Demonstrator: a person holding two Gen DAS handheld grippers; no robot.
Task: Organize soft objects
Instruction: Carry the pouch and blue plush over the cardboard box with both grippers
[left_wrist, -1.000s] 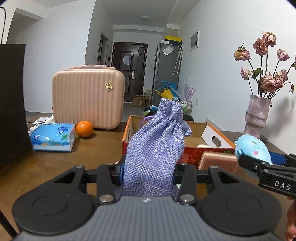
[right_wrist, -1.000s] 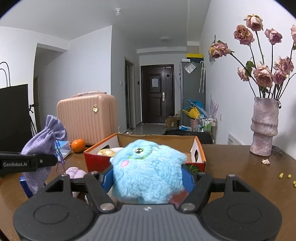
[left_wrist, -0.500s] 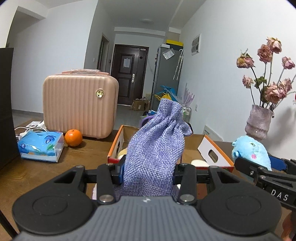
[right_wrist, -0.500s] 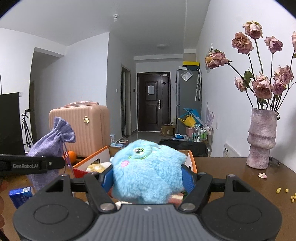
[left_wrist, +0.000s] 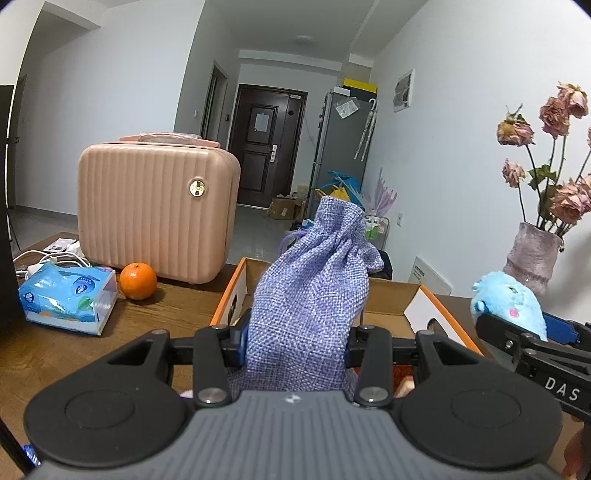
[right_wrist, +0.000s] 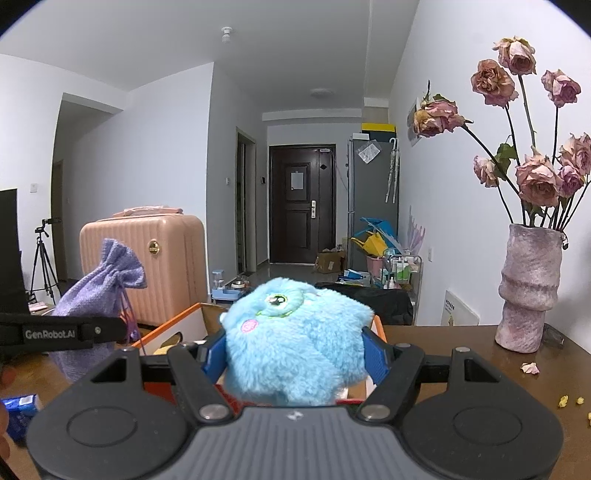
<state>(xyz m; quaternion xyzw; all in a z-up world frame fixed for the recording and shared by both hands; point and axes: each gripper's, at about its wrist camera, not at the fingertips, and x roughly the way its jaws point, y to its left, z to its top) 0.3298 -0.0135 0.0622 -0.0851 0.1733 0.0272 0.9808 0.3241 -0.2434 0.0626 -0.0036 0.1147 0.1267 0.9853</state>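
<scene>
From the left wrist view we see our left gripper (left_wrist: 295, 338) clamped on the purple drawstring pouch (left_wrist: 310, 291), which stands upright between the jaws with its gathered neck at the top. Behind the pouch sits the orange cardboard box (left_wrist: 424, 295), open at the top, on the wooden counter (left_wrist: 177, 299). To the left of the box lie an orange (left_wrist: 137, 281) and a blue tissue pack (left_wrist: 66, 297), with a pink ribbed suitcase (left_wrist: 155, 218) standing behind them. White cables (left_wrist: 51, 258) show left of the suitcase only in this view. To the right of the box, the right gripper (left_wrist: 517, 328) shows from the side, holding the blue plush toy (left_wrist: 511, 302).

From the right wrist view we see our right gripper (right_wrist: 295, 354) squeezed onto the blue plush toy (right_wrist: 295, 343), its eye facing up, held over the near end of the orange cardboard box (right_wrist: 173, 325). To the left of the box, the left gripper (right_wrist: 62, 334) appears as a dark bar across the purple drawstring pouch (right_wrist: 99, 280). Only here do we see the whole vase of dried roses (right_wrist: 528, 288), well right of the box, loose petals and crumbs (right_wrist: 530, 367) on the counter (right_wrist: 443, 336) near the vase, and a tripod (right_wrist: 40, 258) left of the suitcase (right_wrist: 173, 269).
</scene>
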